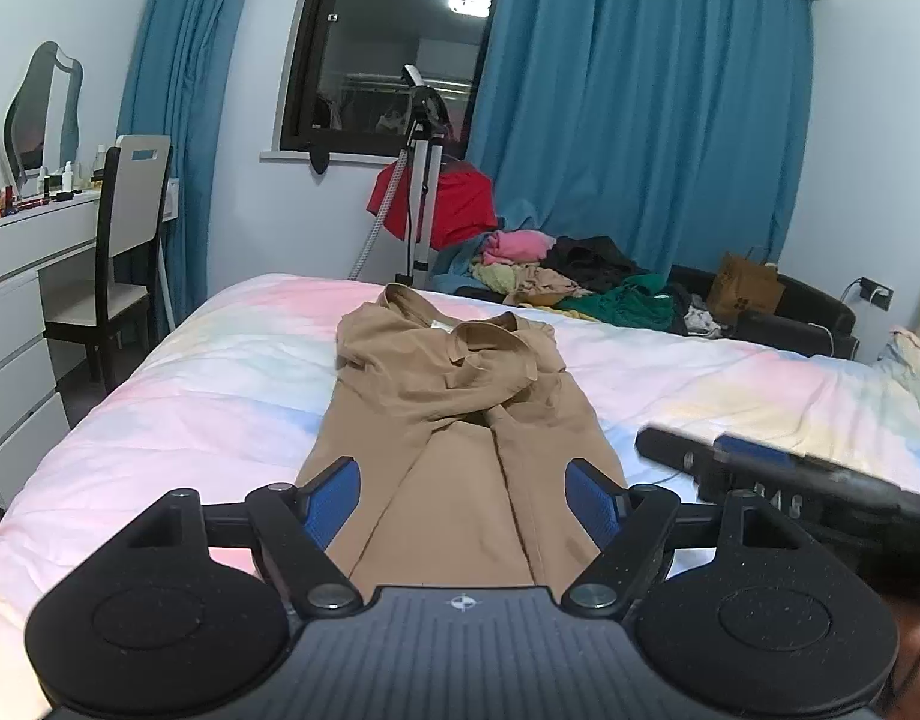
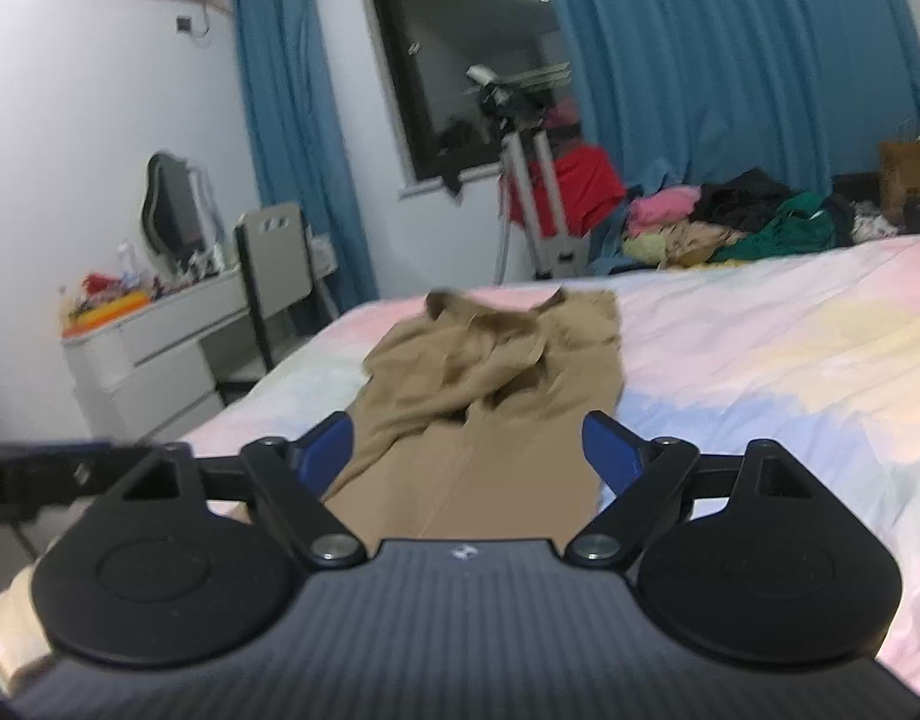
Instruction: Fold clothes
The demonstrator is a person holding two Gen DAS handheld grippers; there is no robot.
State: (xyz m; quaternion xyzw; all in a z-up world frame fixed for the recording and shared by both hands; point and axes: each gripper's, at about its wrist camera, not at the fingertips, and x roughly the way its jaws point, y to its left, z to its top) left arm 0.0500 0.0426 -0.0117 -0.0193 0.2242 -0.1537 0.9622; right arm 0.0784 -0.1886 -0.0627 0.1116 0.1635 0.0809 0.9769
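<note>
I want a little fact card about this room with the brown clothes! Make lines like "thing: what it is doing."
Tan garment: lies lengthwise on the bed, far end bunched and rumpled
Bed cover: pastel pink, blue and yellow
Left gripper: open, over the near end of the garment, holding nothing
Right gripper: open, also over the garment, holding nothing
Clothes pile: pink, black and green pieces heaped beyond the bed
Chair: at the white dresser
Curtains: blue, beside a dark window

Home bedroom: bed [image 1: 159,396], dressing table [image 1: 33,240].
</note>
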